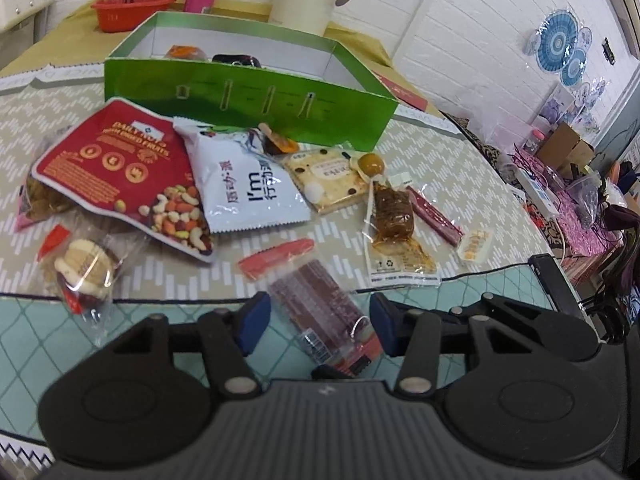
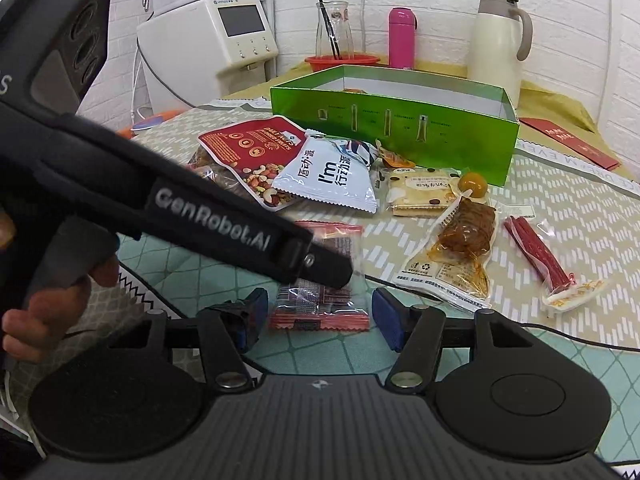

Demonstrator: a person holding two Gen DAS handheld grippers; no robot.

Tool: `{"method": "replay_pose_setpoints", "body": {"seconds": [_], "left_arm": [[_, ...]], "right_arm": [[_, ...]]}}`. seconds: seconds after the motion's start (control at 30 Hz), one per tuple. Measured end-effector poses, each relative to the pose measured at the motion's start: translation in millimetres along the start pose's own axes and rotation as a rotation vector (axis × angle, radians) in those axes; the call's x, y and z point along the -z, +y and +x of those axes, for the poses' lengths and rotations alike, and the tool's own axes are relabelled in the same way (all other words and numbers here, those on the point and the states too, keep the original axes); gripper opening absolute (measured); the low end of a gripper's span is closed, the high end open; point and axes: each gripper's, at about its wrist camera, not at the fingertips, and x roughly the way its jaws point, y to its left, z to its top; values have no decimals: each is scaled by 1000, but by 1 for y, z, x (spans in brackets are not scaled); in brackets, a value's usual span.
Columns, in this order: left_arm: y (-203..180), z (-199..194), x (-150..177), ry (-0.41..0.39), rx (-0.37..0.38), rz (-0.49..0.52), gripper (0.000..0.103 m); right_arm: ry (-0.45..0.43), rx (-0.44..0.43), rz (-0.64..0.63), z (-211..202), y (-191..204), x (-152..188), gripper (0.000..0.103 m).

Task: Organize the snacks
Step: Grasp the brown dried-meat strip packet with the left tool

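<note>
A green open box (image 1: pixel 248 96) (image 2: pixel 400 128) stands at the back of the table with a few snacks inside. Loose snacks lie in front of it: a red nut bag (image 1: pixel 128 172) (image 2: pixel 248 152), a white bag (image 1: pixel 248 180) (image 2: pixel 332 180), a cracker pack (image 1: pixel 324 176) (image 2: pixel 420 192), a brown meat pack (image 1: pixel 396 224) (image 2: pixel 460 248) and red sticks (image 2: pixel 536 256). A dark red clear-wrapped pack (image 1: pixel 324 312) (image 2: pixel 320 300) lies between the fingers of both grippers. My left gripper (image 1: pixel 320 324) is open above it. My right gripper (image 2: pixel 320 316) is open, just behind it. The left gripper's body (image 2: pixel 180 208) crosses the right wrist view.
A wrapped cake (image 1: pixel 84 272) and a pink wrapped bar (image 1: pixel 276 258) lie at the left. A cream jug (image 2: pixel 496 44), pink bottle (image 2: pixel 402 38), red bowl (image 2: pixel 340 62) and a water dispenser (image 2: pixel 212 40) stand behind the box. The table edge and clutter (image 1: pixel 568 200) lie right.
</note>
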Motion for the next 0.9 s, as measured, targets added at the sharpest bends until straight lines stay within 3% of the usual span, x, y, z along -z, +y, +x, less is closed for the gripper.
{"method": "replay_pose_setpoints", "body": {"seconds": [0.23, 0.3, 0.37, 0.43, 0.7, 0.8, 0.9], "left_arm": [[-5, 5, -4, 2, -1, -20, 56], [-7, 6, -5, 2, -12, -5, 56], [-8, 7, -6, 1, -15, 10, 54], [-9, 7, -5, -3, -33, 32, 45], [-9, 7, -1, -35, -38, 52, 45], [-15, 10, 2, -52, -85, 98, 31], [-11, 10, 0, -54, -78, 82, 22]], "right_arm": [[-13, 4, -9, 5, 3, -1, 99], [-16, 23, -21, 7, 5, -2, 93], [-18, 31, -25, 8, 5, -2, 91], [-17, 32, -26, 9, 4, -3, 90], [-10, 58, -27, 12, 8, -5, 91], [-30, 54, -35, 12, 8, -3, 85], [-26, 54, -12, 11, 7, -5, 82]]}}
